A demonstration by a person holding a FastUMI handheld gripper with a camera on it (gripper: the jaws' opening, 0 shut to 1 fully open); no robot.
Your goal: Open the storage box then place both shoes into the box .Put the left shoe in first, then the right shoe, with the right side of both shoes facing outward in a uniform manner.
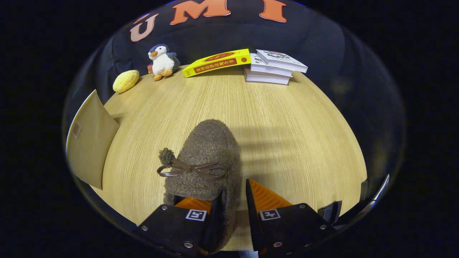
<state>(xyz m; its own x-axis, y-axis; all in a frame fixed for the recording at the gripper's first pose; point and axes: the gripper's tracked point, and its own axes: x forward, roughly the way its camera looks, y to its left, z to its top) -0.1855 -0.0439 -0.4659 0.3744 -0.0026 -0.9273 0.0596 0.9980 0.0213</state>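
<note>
One storage box (89, 139) stands at the far left of the wooden table (287, 136), its tan flap raised on edge; what lies inside it cannot be seen. Behind it lies one yellow bun-shaped soft toy (126, 81), and next along one plush penguin (163, 61), upright at the table's back edge. One yellow book (216, 62) follows, tilted, its right end propped on a stack of three white books (274, 67).

One shoe (204, 165) is present: a brown fleecy slipper with one leather bow and pompoms, toe pointing away toward the books.

One gripper (233, 202): its fingers straddle the shoe's right side wall near the heel, the left finger inside the opening, the right finger outside. The wall fills the gap between them, and both fingers appear to press on it, clenched on the shoe.
</note>
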